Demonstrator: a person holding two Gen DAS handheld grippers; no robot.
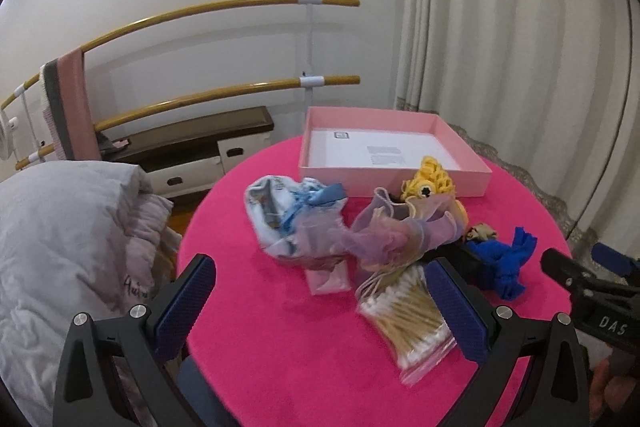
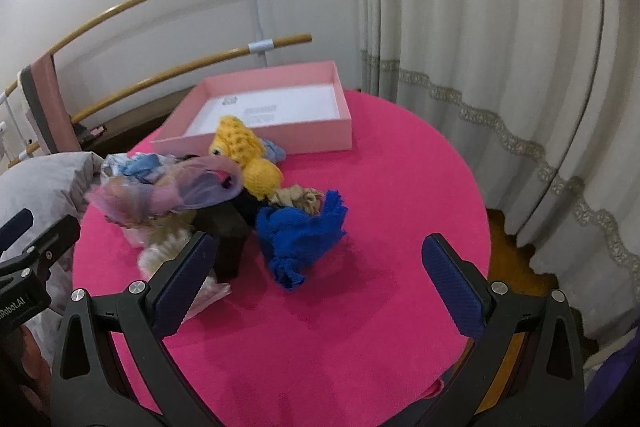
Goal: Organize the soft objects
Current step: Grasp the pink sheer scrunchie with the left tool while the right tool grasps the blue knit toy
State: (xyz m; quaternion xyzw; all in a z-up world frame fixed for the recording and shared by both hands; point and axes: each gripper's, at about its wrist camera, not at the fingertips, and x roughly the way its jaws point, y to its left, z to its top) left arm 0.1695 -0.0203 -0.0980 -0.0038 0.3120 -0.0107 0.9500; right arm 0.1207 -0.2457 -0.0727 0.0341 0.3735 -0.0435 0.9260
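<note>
Closest to my left tongs (image 1: 320, 299), whose blue-padded jaws are spread wide with nothing between them, lies a clear zip bag of wooden cotton swabs (image 1: 404, 323) on the round table with its bright pink cloth (image 1: 280, 347). I take the shallow pink cardboard box (image 1: 394, 183) at the far side of that table as my mark. Its white floor is bare. Just in front of the box's near wall sits a yellow crocheted toy (image 1: 430, 187), touching or nearly touching that wall. Nearer me than the toy is a heap of sheer lilac and pink gauze pouches (image 1: 384, 231), and to the left of that heap, also in front of the box, a pale blue printed fabric pouch with a blue ribbon (image 1: 284, 211). A knotted royal-blue cloth (image 1: 504, 263) lies toward the box's right corner but well short of it, with a small tan fabric scrap (image 1: 482, 231) between it and the toy.

My right tongs (image 2: 320, 279) hang open just as wide over bare pink cloth, empty, the blue cloth (image 2: 300, 239) just beyond their tips. A dark object (image 2: 228, 239) shows under the gauze; I cannot tell what it is. Cream pleated curtains (image 2: 480, 47) hang behind the box on the right, wooden rails (image 1: 200, 15) on the left.
</note>
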